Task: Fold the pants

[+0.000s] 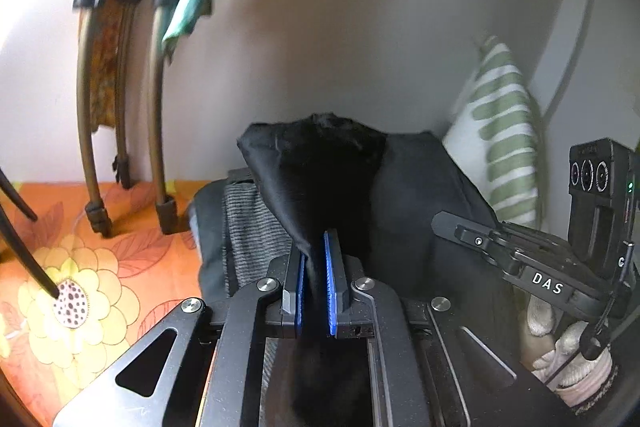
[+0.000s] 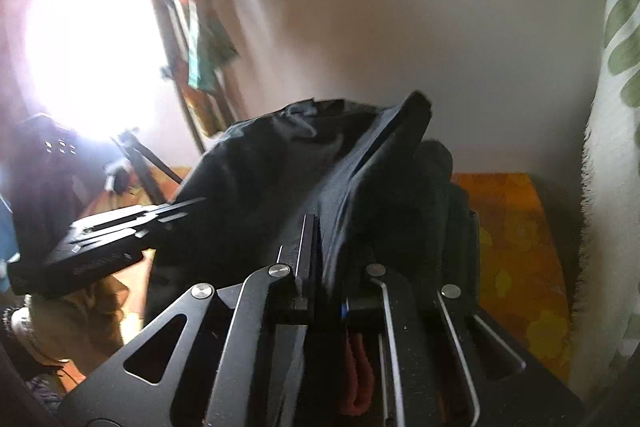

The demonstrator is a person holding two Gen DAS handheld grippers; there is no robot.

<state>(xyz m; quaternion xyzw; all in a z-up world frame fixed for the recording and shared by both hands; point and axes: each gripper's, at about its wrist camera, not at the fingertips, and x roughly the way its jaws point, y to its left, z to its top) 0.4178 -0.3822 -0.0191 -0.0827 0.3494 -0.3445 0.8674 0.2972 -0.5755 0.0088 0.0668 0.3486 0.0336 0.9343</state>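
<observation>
Both the left gripper (image 1: 316, 255) and right gripper (image 2: 324, 247) have jaws clamped on bunched, glossy black pants (image 1: 320, 163).

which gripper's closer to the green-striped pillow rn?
Right. The right gripper has the green-striped pillow close beside it; from the left gripper, the pillow stands farther off, beyond the right gripper.

The right wrist view is smeared by motion and washed out by a bright window (image 2: 92, 43), so the hanging cloths (image 2: 200, 39) beside it are unreadable. The black pants (image 2: 280, 163) cover the right gripper's (image 2: 326, 259) far finger. In the left wrist view the striped pillow (image 1: 500, 147) is blurred, and the pants (image 1: 320, 163) hide the pile beneath
</observation>
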